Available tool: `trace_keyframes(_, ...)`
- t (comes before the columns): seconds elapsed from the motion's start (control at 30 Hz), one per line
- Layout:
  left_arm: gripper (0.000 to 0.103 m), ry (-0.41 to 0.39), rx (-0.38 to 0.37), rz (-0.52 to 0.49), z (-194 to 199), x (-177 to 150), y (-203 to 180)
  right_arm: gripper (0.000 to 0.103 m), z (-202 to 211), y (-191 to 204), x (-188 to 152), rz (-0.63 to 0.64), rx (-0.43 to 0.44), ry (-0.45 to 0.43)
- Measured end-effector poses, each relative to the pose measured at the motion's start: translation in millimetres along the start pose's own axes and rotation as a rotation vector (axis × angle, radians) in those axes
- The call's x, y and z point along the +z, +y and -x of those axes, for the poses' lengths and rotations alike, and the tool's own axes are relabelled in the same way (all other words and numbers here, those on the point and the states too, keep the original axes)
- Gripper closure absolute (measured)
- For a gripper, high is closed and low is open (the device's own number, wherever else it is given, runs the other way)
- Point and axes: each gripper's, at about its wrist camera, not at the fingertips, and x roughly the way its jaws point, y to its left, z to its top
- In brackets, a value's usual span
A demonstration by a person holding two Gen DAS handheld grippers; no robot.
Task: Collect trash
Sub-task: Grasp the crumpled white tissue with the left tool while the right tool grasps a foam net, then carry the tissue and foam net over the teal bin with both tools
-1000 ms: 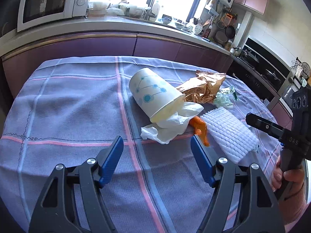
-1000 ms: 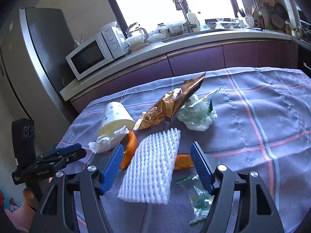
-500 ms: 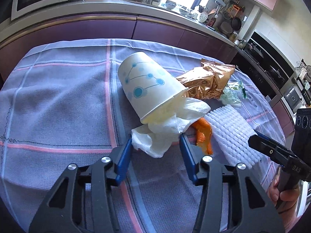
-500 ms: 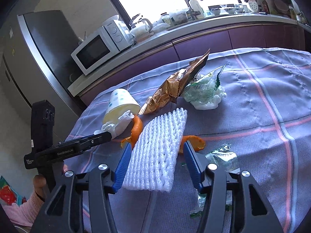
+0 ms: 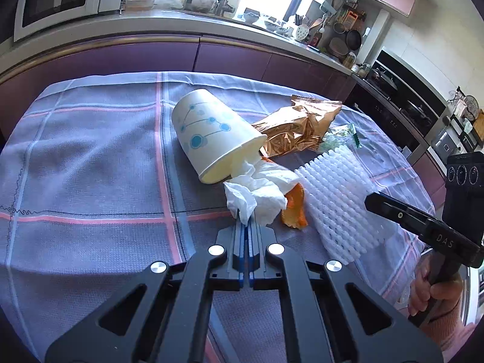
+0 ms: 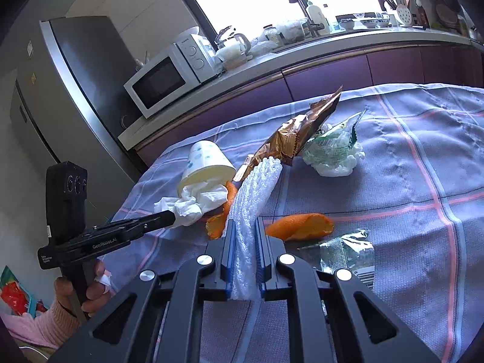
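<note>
The left gripper (image 5: 248,227) fingers have just closed on the white tissue (image 5: 257,193). The right gripper (image 6: 243,236) fingers have just closed on the white foam net (image 6: 251,199).

Cup (image 5: 208,139) white, blue dots; tissue (image 5: 260,190) white; peel (image 6: 299,227) orange; foam net (image 6: 254,193) white; wrapper (image 5: 296,130) copper; cloth (image 5: 84,157) lilac, pink-striped.

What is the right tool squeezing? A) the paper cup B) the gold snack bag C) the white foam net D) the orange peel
C: in the right wrist view the right tool has just been closing and now pinches the white foam net between its blue pads.
</note>
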Motion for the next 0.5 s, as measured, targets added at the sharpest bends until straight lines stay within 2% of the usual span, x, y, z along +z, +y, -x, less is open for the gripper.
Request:
trace_keyframes(0.17,0.101,-0.04,-0.023,-0.021,24,-7,0,0.092,8,11,4,0.028,0.016,-0.027)
trace_keyframes(0.5,0.101,-0.107,-0.011,-0.016,74,-26,18,0.092,3,35,11,0.073,0.082,-0.034)
